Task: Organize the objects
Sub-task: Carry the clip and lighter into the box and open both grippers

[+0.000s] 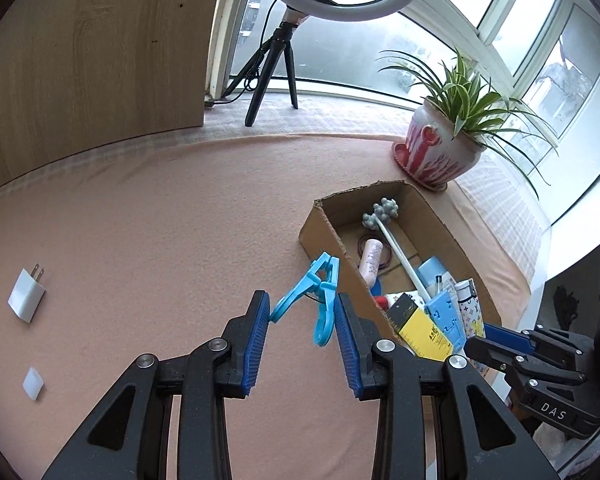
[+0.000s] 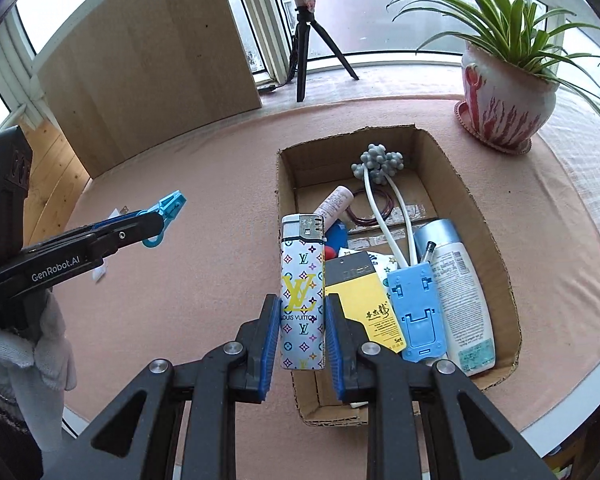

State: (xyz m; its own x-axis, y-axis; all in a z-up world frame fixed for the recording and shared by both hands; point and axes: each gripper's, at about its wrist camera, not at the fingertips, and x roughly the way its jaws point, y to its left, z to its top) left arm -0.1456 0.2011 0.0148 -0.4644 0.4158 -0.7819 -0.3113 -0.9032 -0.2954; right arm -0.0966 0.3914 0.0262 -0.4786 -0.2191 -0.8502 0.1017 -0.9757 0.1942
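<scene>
The right claw [image 2: 302, 320] was clamped on a monogram-printed lighter [image 2: 302, 292], holding it upright above the near-left corner of the cardboard box [image 2: 500, 248]. The left claw [image 1: 302, 320] gripped a blue plastic clothes peg [image 1: 314, 300] by its handles, raised over the pink-covered worktop [image 1: 160, 220] just left of the box. The box already held a lotion bottle [image 2: 460, 300], a blue phone stand [image 2: 416, 312], a yellow packet [image 2: 360, 304] and a grey massager [image 2: 378, 162]. A white charger plug [image 1: 26, 294] and a small white cube [image 1: 33, 383] lay near the worktop's left edge, well apart from the box. The step in hand seemed to be dropping both held items in; next, the lighter probably needed lowering into the free near-left corner before release.
</scene>
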